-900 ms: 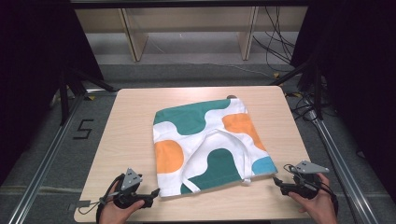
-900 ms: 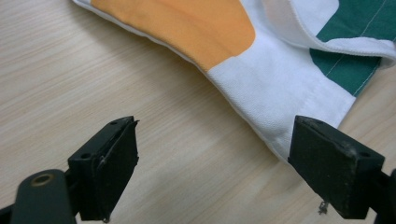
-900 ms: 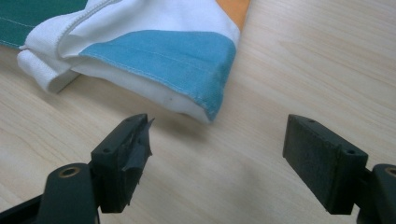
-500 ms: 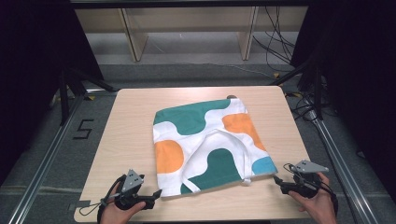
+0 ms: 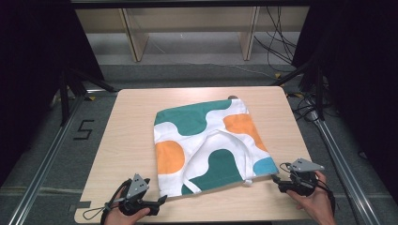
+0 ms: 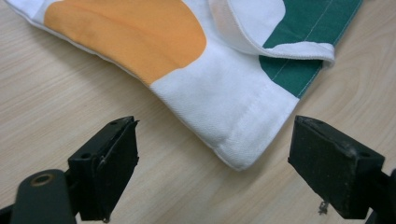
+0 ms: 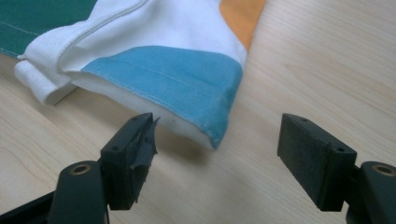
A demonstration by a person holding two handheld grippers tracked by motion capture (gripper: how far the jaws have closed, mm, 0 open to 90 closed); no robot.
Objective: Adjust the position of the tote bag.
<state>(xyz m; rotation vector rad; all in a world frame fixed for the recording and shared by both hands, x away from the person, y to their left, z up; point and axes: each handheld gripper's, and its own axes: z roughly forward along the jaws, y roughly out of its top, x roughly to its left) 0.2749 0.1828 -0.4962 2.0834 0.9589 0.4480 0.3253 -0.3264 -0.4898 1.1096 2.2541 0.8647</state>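
A white fabric bag (image 5: 206, 140) with green, orange and blue patches lies flat in the middle of the wooden table (image 5: 126, 122), its handle strap folded over it. My left gripper (image 5: 162, 200) is at the bag's near left corner, held by a hand. In the left gripper view its jaws (image 6: 212, 172) stand open, with the white corner (image 6: 233, 140) just ahead and between them, untouched. My right gripper (image 5: 276, 180) is at the near right corner. It is open (image 7: 217, 158) in front of the blue corner (image 7: 187, 79), and the pads do not touch it.
The table's near edge (image 5: 225, 216) runs just behind both hands. Metal rails (image 5: 47, 154) flank the table on the floor. Wooden shelf legs (image 5: 133, 40) and loose cables (image 5: 277, 42) lie beyond the far edge.
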